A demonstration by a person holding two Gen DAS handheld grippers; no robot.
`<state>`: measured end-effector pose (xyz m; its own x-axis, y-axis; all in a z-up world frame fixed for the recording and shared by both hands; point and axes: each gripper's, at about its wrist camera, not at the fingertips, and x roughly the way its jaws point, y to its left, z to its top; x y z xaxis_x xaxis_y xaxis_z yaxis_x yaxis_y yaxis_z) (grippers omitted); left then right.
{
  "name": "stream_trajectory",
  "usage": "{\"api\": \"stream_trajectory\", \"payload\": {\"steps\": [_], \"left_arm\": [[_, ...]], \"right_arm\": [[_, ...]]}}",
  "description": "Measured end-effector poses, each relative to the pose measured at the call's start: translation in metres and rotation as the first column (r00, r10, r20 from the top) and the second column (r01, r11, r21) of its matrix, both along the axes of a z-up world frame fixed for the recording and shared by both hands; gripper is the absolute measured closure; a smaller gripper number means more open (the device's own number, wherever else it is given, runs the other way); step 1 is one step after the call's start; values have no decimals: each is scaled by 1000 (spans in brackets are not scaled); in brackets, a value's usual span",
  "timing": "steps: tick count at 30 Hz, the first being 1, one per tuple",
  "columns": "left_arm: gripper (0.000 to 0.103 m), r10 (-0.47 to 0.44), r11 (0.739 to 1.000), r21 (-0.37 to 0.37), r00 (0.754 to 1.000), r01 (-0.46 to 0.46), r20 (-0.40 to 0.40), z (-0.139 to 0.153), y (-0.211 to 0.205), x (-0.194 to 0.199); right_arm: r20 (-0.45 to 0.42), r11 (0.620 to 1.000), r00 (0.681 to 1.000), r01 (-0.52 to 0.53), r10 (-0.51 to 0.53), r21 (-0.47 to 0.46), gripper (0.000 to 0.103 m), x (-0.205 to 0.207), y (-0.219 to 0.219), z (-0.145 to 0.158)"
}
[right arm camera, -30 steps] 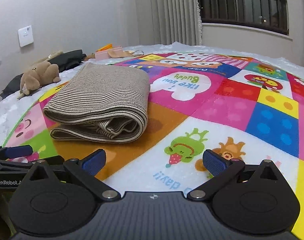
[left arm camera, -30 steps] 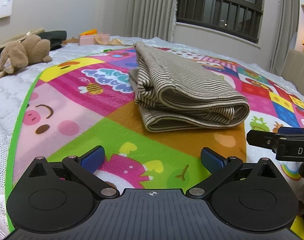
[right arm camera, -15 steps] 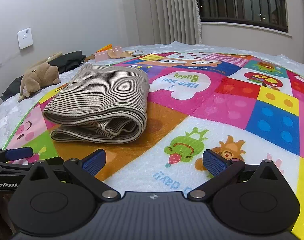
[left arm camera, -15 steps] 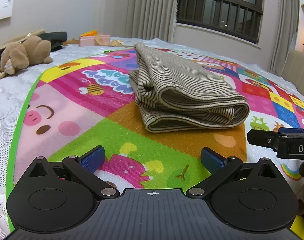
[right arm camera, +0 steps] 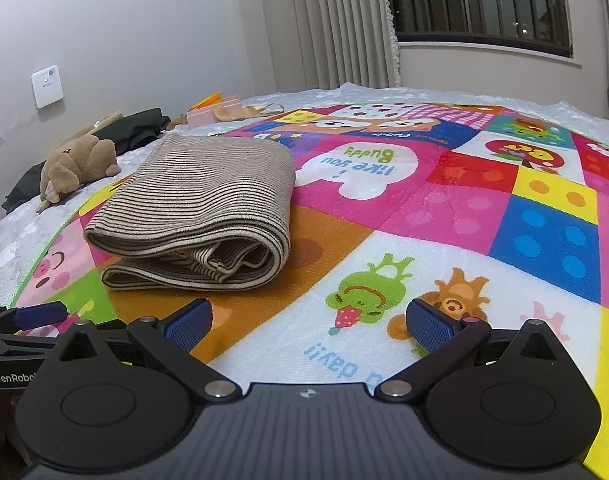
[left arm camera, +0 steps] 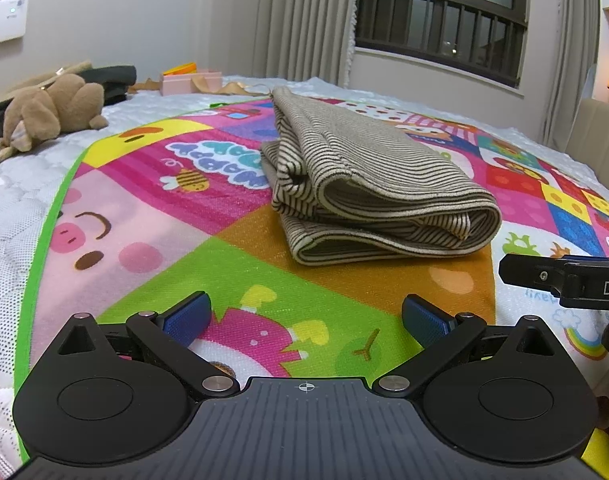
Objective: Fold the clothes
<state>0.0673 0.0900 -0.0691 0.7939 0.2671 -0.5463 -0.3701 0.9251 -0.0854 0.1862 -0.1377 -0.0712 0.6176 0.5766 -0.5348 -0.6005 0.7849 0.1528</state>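
A striped beige and brown garment [left arm camera: 368,184] lies folded in a thick stack on the colourful play mat [left arm camera: 152,208]; it also shows in the right wrist view [right arm camera: 208,208]. My left gripper [left arm camera: 306,318] is open and empty, held low in front of the stack, apart from it. My right gripper [right arm camera: 308,322] is open and empty, to the right of the stack and short of it. The right gripper's side shows at the right edge of the left wrist view [left arm camera: 564,280]. The left gripper's fingertip shows at the left edge of the right wrist view [right arm camera: 36,316].
A brown plush toy [left arm camera: 48,112] and dark clothing [left arm camera: 112,80] lie on the white bedding at far left. A pink box [left arm camera: 190,82] sits at the back. Curtains [left arm camera: 304,20] and a barred window [left arm camera: 440,32] stand behind the bed.
The right wrist view has tilted and drawn back slightly, so the folded stack sits a little farther off. The left gripper has barely moved. Both stay open.
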Motion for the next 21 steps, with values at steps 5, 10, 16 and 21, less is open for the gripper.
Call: {"api": "stream_trajectory", "payload": {"steps": [5, 10, 16, 21], "left_arm": [[0, 0, 1000, 0, 1000, 0, 0, 0, 0, 0], [0, 0, 1000, 0, 1000, 0, 1, 0, 0, 0], [0, 0, 1000, 0, 1000, 0, 1, 0, 1, 0], [0, 1, 1000, 0, 1000, -1, 1, 0, 0, 0]], "right_arm": [[0, 1000, 1000, -3, 3, 0, 0, 0, 0, 0], [1, 1000, 1000, -6, 6, -2, 0, 0, 1, 0], [2, 1000, 1000, -9, 9, -3, 0, 0, 1, 0], [3, 1000, 1000, -8, 8, -2, 0, 0, 0, 0]]}}
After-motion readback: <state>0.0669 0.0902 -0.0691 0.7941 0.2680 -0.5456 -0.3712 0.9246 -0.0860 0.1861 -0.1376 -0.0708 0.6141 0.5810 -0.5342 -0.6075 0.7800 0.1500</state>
